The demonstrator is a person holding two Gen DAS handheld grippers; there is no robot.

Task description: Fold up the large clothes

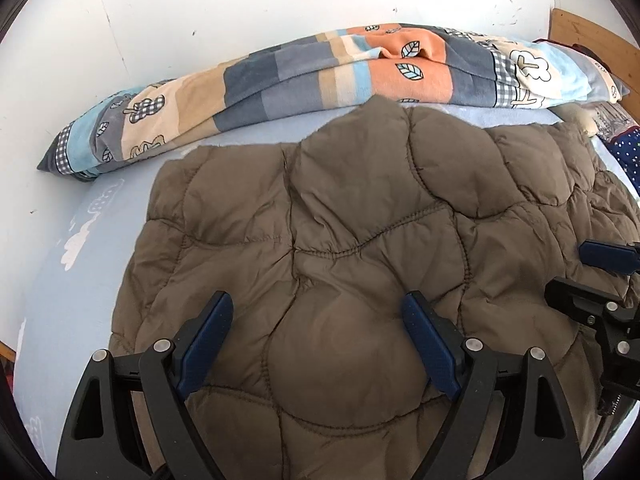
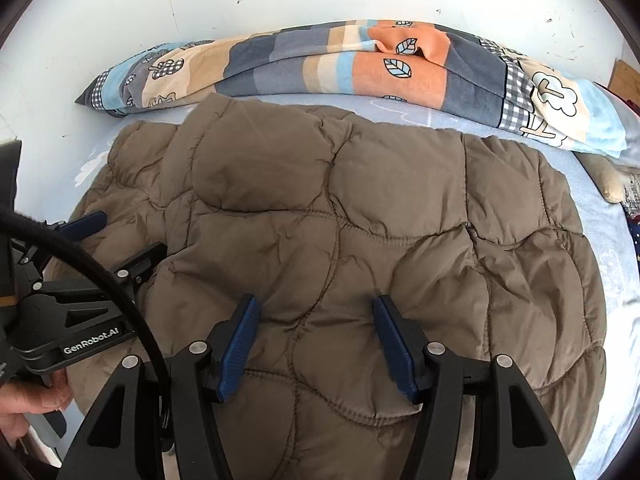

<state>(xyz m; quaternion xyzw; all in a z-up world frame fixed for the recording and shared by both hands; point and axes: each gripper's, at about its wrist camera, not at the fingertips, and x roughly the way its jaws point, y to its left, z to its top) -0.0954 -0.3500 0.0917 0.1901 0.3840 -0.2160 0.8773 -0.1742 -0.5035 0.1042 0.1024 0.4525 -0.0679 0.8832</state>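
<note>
Left hand-held gripper [image 1: 318, 316] agape, right hand-held gripper [image 2: 316, 320] (narrower) — parted

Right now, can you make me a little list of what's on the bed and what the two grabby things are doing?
surface: light blue bed sheet
garment: brown quilted jacket, spread flat on the sheet
behind the jacket: folded patchwork blanket along the white wall
left hand-held gripper: open, over the jacket's near edge, gripping nothing
right hand-held gripper: open, over the jacket, gripping nothing
fold: cannot tell how far along
</note>
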